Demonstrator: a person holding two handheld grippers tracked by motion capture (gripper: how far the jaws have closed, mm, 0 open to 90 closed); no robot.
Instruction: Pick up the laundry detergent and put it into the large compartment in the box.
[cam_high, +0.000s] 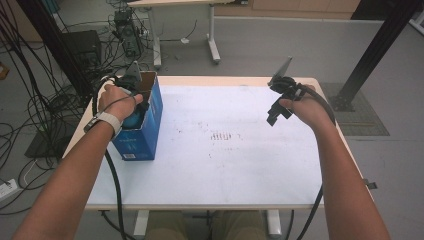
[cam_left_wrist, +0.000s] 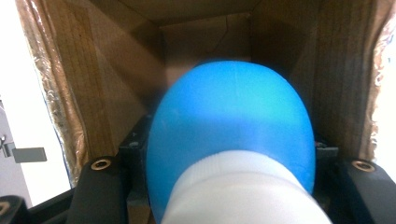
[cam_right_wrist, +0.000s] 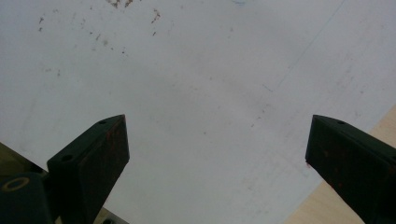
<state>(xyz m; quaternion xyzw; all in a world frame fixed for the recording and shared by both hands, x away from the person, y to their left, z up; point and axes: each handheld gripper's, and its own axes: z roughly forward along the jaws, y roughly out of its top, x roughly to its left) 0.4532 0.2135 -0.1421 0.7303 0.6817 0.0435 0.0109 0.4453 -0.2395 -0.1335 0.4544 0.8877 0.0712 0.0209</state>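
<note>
A: High view first, from the near edge: the worktop is covered by a white sheet, and its near half lies bare between the two forearms, so there is open room there.

B: And farther in?

A: At the left edge stands a blue box, open at the top, with its near corner close to the worktop's left rim. The left hand-held gripper reaches down into that opening.

B: What is it doing in there?

A: The left gripper view shows its black jaws pinching a blue ball-shaped object with a white ribbed part nearest the camera. The object sits inside the box, with brown cardboard walls close on both sides and behind it, so there is little spare room.

B: The other side?

A: The right hand-held gripper hangs above the right half of the sheet, well apart from the box. In the right gripper view its jaws are spread wide with nothing between them, just the white sheet below and a strip of the wooden worktop edge at the lower right.

B: Any writing?

A: The box's near face carries a pale label, too small to read. Faint reddish marks dot the middle of the sheet. Beyond the far edge lie grey floor, cables and table legs.
</note>
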